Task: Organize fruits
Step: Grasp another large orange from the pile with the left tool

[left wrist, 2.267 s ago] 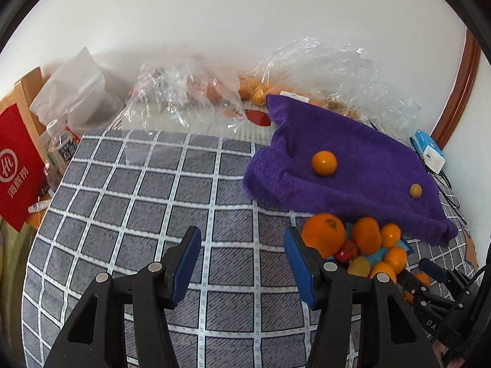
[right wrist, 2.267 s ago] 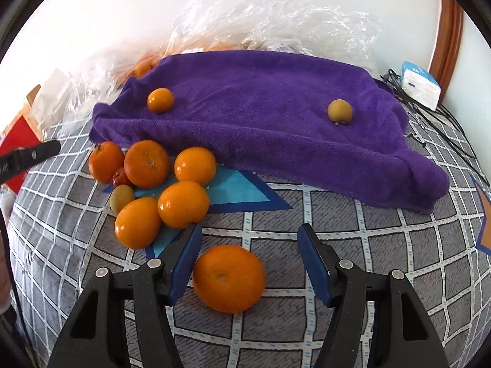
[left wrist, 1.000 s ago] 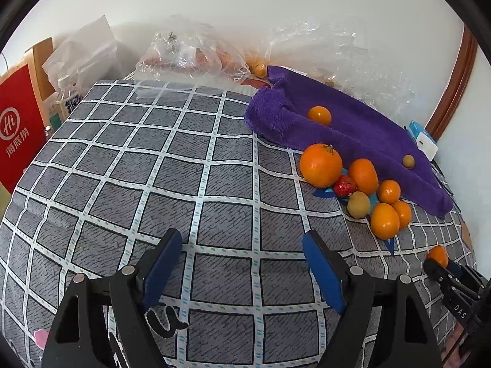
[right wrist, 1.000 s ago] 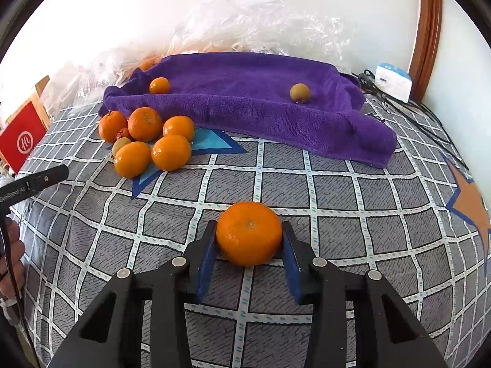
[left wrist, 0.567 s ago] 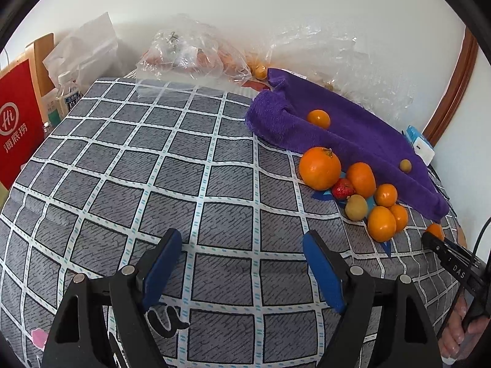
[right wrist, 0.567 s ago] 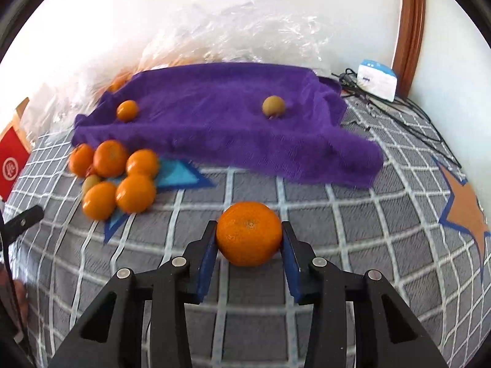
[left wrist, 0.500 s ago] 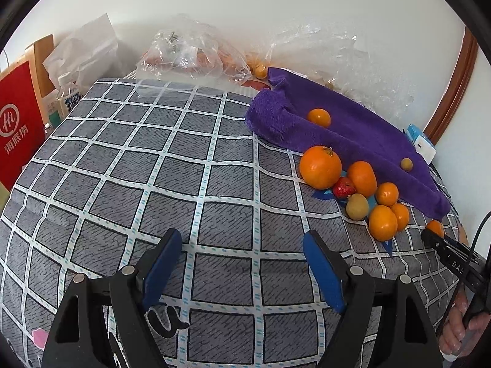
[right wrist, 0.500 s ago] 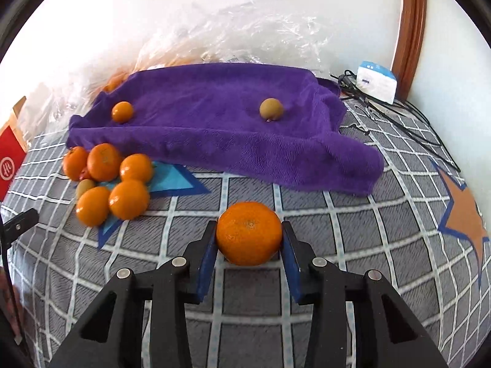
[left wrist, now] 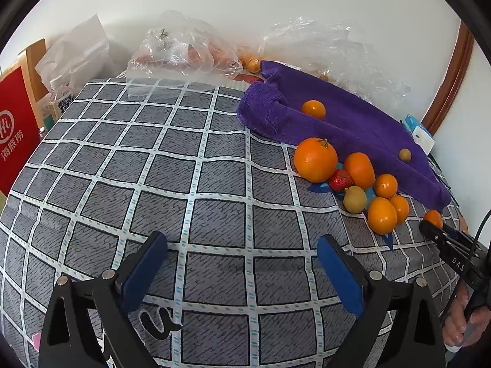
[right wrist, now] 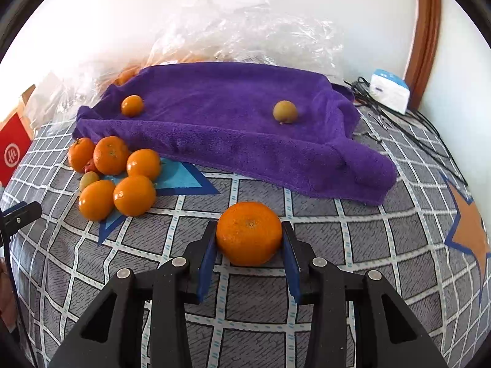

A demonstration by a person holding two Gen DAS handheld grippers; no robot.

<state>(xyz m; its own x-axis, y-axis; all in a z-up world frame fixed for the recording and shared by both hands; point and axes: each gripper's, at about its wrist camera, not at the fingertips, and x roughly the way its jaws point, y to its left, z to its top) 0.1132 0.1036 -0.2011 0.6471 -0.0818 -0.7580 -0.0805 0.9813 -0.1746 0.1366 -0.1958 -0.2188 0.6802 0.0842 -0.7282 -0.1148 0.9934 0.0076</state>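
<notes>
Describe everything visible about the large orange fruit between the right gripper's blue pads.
The large round orange fruit has dimpled, glossy peel and a small pale navel facing the camera. It sits clamped between the two blue pads of the right gripper, one pad on each flank. It is over the grey checked cloth, in front of the purple towel and apart from the fruit cluster; whether it touches the cloth cannot be told.

Seven oranges (right wrist: 134, 195) show outside the bags: five clustered on the checked cloth, one small one up on the purple towel (right wrist: 233, 128), one between gripper pads; two small yellow-green fruits (right wrist: 285, 111); one red fruit (left wrist: 340, 179). Two grippers (left wrist: 242, 271); one white box (right wrist: 389, 93).
</notes>
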